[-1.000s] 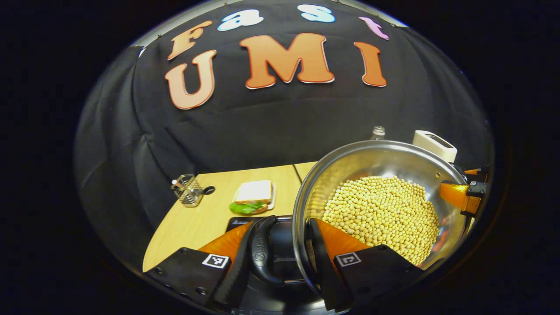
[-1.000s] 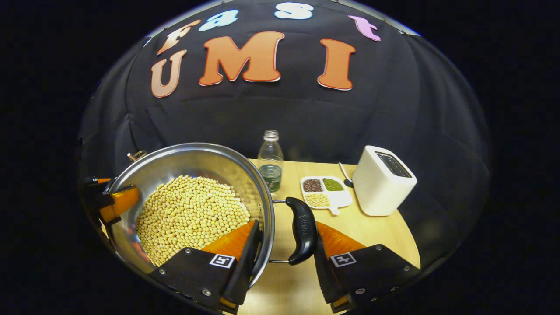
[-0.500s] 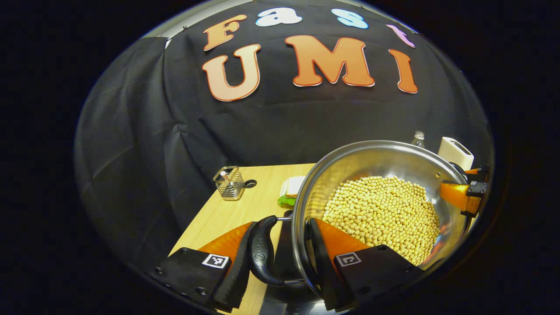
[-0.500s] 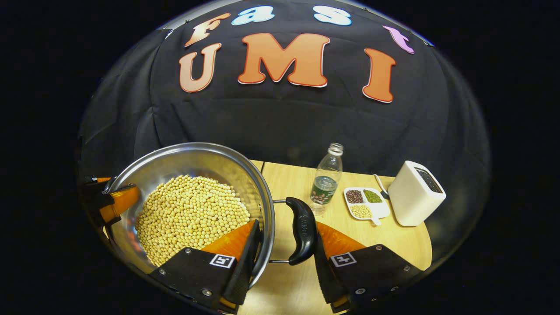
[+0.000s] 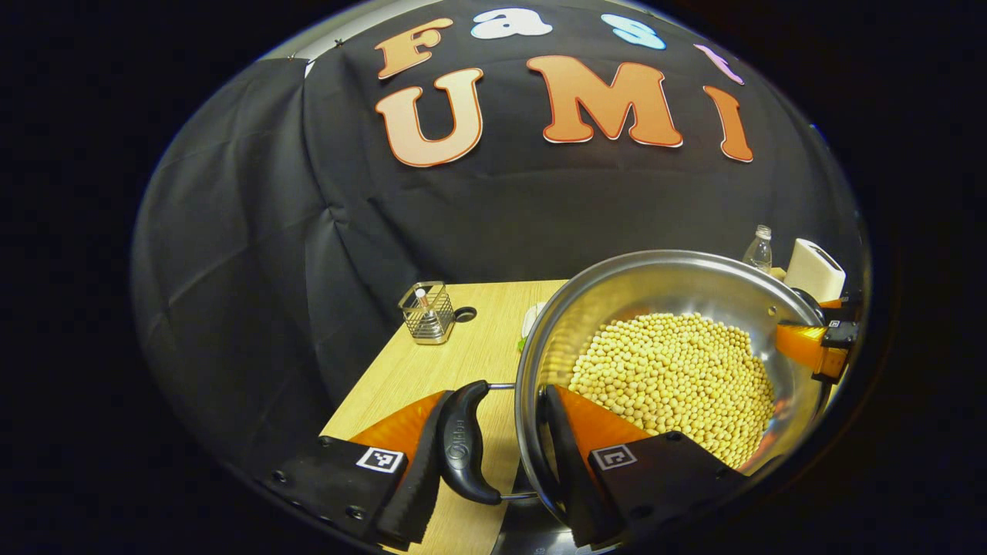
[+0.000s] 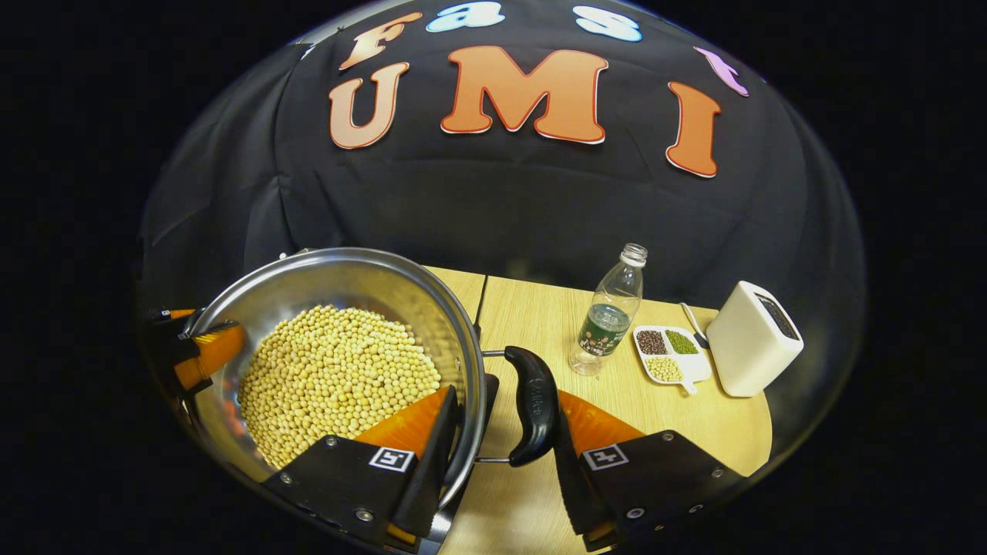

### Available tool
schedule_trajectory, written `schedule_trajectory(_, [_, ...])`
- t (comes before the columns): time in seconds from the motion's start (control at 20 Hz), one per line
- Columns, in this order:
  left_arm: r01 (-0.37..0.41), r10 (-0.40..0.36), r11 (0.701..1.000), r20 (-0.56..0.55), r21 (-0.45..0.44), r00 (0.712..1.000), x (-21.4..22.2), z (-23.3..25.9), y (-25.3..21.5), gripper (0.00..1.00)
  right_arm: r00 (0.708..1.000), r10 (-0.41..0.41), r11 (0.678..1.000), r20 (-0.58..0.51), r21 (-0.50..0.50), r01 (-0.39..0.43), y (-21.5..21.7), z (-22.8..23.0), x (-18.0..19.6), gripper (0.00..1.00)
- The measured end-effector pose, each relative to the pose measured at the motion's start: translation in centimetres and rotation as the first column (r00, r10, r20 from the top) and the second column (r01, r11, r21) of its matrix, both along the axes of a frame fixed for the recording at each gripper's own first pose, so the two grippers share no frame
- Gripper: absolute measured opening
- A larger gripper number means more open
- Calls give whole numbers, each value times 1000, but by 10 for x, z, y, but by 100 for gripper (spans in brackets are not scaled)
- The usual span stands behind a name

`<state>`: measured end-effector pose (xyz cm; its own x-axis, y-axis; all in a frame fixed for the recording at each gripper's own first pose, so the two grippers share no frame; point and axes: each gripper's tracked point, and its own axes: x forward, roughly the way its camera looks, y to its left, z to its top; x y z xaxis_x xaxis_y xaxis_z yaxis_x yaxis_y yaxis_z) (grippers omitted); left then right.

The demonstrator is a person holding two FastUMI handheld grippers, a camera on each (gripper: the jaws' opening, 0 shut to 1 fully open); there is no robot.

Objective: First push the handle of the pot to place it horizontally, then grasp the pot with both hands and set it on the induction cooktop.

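So that the pot stayed level, I kept my left gripper and right gripper each clamped across rim and side handle.

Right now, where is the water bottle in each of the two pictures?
Left gripper view: the water bottle is tiny, far right, peeking over the pot's back rim, beside the white toaster.
Right gripper view: the bottle stands upright on the table, right of centre, between the pot and the toaster.
Shared landmark: the pot full of soybeans.
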<state>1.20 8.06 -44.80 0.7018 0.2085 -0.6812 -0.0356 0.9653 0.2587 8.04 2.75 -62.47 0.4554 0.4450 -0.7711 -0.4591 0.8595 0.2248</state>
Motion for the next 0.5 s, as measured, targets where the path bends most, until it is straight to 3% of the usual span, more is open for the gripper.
schedule_trajectory(0.15, [-5,5,1000,-20,-11,1000,0,-1,0,71,1000,5,1000,-18,-13,-6,2,-2,0,65])
schedule_trajectory(0.3, [-17,16,1000,-45,-20,999,-1,0,-1,77,999,8,1000,-33,-19,-9,1,0,1,65])
schedule_trajectory(0.5, [-24,22,999,-67,-24,998,-3,0,-2,72,999,10,999,-53,-33,-12,-3,2,1,65])
